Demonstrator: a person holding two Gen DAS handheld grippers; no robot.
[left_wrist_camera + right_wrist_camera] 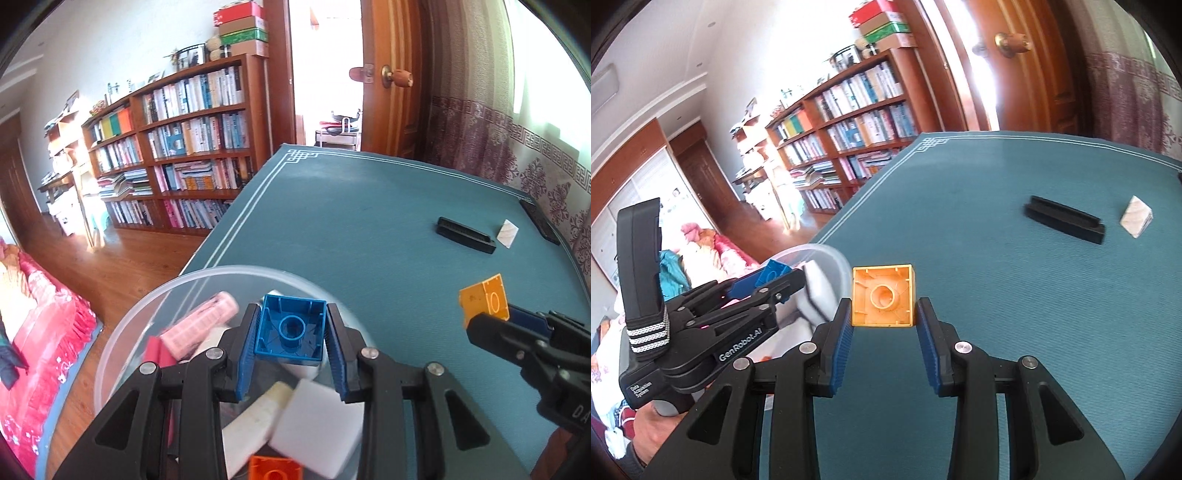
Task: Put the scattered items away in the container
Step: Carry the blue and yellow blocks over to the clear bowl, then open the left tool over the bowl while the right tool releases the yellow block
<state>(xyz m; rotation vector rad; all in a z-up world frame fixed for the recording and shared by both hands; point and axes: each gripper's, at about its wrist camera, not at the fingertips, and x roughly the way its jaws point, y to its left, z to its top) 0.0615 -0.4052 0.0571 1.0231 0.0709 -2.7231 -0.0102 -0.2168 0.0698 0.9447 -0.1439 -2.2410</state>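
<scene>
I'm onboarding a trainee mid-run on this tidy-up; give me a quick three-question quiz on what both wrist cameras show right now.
1. True or false: the left gripper holds a blue brick above the clear container.
2. Multiple choice: the right gripper grips which item? A) white block B) yellow-orange brick C) black comb-like piece
3. Name the two items lying loose on the teal table mat.

Key
1. True.
2. B, the yellow-orange brick.
3. The black comb-like piece and the small white block.
</scene>
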